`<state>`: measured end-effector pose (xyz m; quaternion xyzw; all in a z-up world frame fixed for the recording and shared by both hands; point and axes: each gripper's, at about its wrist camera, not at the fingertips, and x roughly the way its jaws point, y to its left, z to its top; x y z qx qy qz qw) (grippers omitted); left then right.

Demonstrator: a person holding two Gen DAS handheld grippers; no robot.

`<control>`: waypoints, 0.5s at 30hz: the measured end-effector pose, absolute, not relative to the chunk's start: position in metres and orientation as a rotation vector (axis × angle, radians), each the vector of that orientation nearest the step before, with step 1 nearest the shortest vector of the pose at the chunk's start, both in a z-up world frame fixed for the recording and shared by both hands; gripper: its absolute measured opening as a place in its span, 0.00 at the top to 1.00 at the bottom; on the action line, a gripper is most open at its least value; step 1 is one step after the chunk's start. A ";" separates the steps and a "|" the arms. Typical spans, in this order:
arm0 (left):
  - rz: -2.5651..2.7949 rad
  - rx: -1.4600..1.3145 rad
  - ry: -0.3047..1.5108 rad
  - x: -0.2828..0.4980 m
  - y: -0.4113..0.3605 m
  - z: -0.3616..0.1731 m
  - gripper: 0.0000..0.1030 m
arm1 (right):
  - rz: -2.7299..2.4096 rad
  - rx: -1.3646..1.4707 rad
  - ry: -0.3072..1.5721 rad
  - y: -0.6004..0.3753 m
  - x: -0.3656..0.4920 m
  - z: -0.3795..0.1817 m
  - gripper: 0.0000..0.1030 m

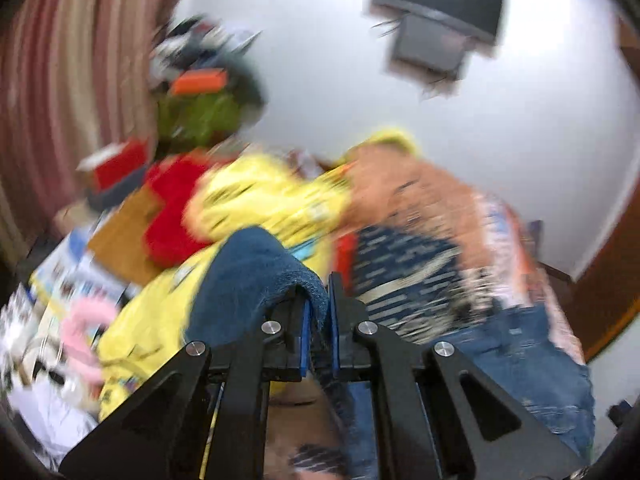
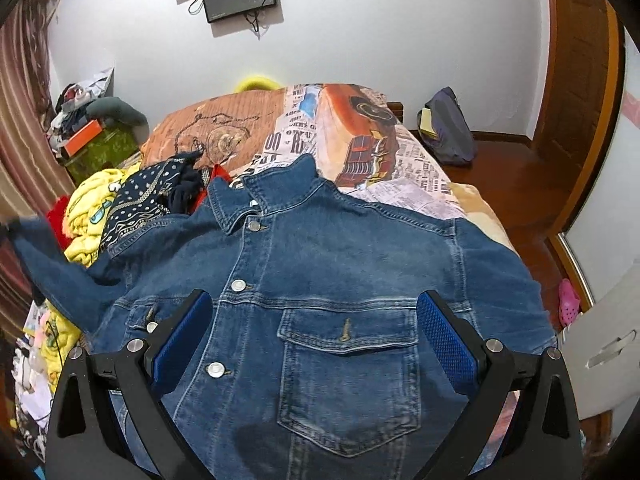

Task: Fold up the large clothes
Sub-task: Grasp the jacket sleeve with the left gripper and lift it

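A blue denim jacket (image 2: 320, 280) lies front up on the bed, collar toward the far wall, buttons and a chest pocket showing. My right gripper (image 2: 316, 332) hovers open over its chest, fingers wide apart and nothing between them. The jacket's left sleeve (image 2: 52, 268) is lifted off the bed at the left. In the blurred left wrist view my left gripper (image 1: 318, 320) is shut on that denim sleeve (image 1: 256, 276), whose cloth drapes over the left finger. More of the jacket (image 1: 532, 360) shows at the lower right.
A yellow printed garment (image 2: 90, 216) and a dark patterned cloth (image 2: 148, 196) are heaped left of the jacket, with a red item (image 1: 176, 208). Pillows (image 2: 280, 128) lie at the bed's head. A cluttered green box (image 2: 100, 148), curtain (image 1: 60, 100), backpack (image 2: 448, 128), wooden door (image 2: 580, 80).
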<state>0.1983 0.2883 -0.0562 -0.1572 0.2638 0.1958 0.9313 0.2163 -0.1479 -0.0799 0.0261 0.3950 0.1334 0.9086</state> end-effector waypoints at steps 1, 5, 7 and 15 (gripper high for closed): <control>0.364 -0.286 0.516 0.204 0.267 -0.043 0.93 | 0.275 0.055 0.813 -0.150 0.215 -0.080 0.01; 0.206 -0.172 0.486 0.230 0.188 -0.019 0.93 | 0.273 0.067 0.805 -0.161 0.214 -0.080 0.01; 0.136 -0.122 0.508 0.246 0.149 -0.024 0.93 | 0.270 0.074 0.806 -0.167 0.212 -0.080 0.01; -0.116 0.010 0.819 0.291 0.016 -0.128 0.93 | 0.241 0.093 0.829 -0.195 0.206 -0.087 0.01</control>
